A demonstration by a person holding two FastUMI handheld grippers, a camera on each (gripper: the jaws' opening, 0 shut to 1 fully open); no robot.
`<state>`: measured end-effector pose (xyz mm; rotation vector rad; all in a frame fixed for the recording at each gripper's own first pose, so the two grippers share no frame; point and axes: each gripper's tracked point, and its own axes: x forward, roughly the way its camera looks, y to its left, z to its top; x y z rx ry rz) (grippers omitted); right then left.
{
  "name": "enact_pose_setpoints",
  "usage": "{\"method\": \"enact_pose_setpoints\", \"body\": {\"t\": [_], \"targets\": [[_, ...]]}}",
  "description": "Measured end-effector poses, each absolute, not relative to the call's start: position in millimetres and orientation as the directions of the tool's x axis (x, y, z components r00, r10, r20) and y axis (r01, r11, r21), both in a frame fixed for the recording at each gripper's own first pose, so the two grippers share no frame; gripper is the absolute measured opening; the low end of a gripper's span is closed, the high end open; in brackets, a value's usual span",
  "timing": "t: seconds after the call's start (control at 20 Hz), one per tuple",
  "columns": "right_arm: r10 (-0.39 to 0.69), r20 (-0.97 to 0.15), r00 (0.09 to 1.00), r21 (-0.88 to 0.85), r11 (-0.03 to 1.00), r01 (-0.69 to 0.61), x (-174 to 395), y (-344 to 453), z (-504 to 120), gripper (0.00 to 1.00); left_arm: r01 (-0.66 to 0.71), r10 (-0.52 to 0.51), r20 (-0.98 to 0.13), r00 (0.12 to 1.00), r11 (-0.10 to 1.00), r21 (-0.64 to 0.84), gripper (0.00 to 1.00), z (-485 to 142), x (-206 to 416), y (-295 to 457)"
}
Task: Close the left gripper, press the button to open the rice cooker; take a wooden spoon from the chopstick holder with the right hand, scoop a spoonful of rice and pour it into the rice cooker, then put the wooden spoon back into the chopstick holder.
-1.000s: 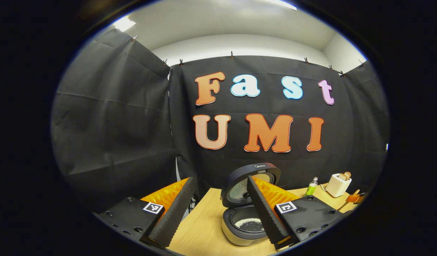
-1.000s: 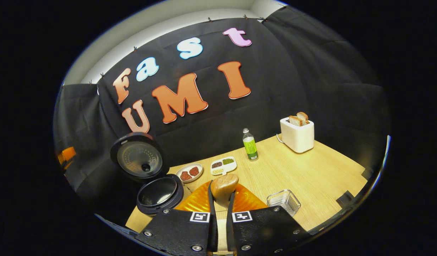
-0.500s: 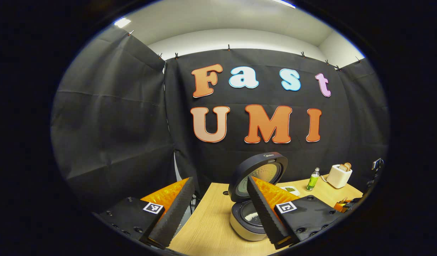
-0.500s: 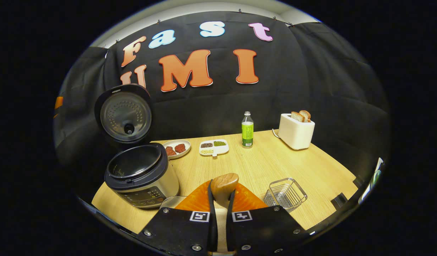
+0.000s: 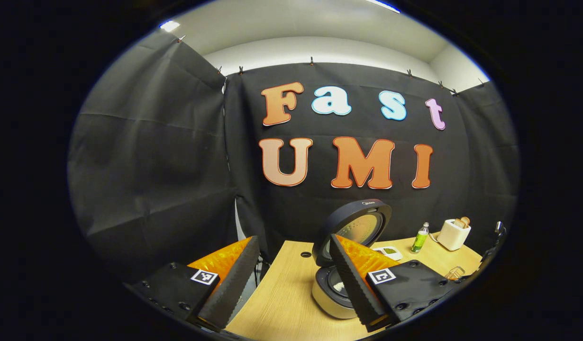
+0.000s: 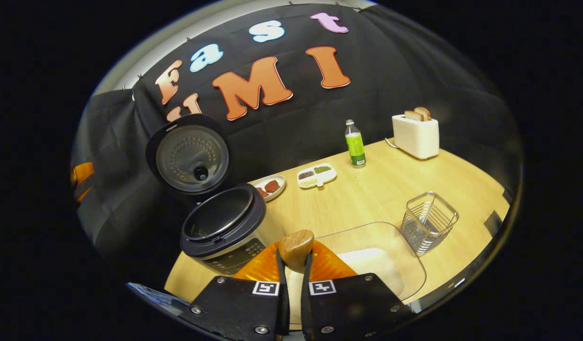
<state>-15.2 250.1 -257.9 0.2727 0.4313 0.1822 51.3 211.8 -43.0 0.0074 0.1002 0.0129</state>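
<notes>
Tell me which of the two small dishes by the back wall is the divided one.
The white divided dish, holding separate dark, green and pale portions, sits nearer the green bottle. The round plate beside the rice cooker is undivided, holding reddish pieces.

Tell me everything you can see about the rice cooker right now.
The rice cooker stands on the wooden table with its round dark lid swung up and open, the perforated metal inner plate facing out. The body looks pale and glossy with a dark rim and a button panel on the front. In the left gripper view a little white rice lies in the dark inner pot.
</notes>
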Motion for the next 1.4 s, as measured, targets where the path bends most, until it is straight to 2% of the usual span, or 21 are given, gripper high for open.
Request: {"method": "enact_pose_setpoints", "body": {"t": [0.05, 0.25, 0.4, 0.65, 0.8, 1.2, 1.3, 1.4], "targets": [[0.237, -0.386, 0.891, 0.344, 0.934, -0.099, -15, 248, -258, 0.09, -0.013, 0.014, -0.101, 0.995, 1.000, 0.007, 0.97, -44, 51, 212], [0.226, -0.391, 0.892, 0.511, 0.860, 0.006, -6, 219, -262, 0.09, -0.013, 0.012, -0.096, 0.995, 1.000, -0.006, 0.97, -43, 49, 212], [0.226, -0.401, 0.888, 0.655, 0.748, 0.105, -5, 199, -270, 0.08, -0.015, 0.015, -0.095, 0.995, 1.000, -0.004, 1.00, -41, 47, 211], [0.233, -0.392, 0.890, 0.816, 0.534, 0.219, -10, 171, -271, 0.08, -0.011, 0.010, -0.088, 0.996, 1.000, -0.004, 0.97, -39, 48, 203], [0.224, -0.364, 0.904, 0.861, 0.451, 0.235, -9, 155, -260, 0.08, -0.001, 0.000, -0.089, 0.996, 1.000, -0.011, 0.97, -38, 51, 195], [0.204, -0.321, 0.925, 0.912, 0.329, 0.244, -12, 127, -234, 0.08, 0.025, -0.026, -0.066, 0.997, 1.000, -0.017, 0.97, -28, 55, 173], [0.207, -0.314, 0.926, 0.922, 0.299, 0.246, -11, 127, -228, 0.08, 0.029, -0.030, -0.060, 0.998, 0.999, -0.014, 1.00, -26, 57, 170], [0.216, -0.304, 0.928, 0.928, 0.285, 0.238, -10, 129, -218, 0.08, 0.030, -0.031, -0.057, 0.998, 0.999, -0.015, 0.98, -25, 58, 168]]}}
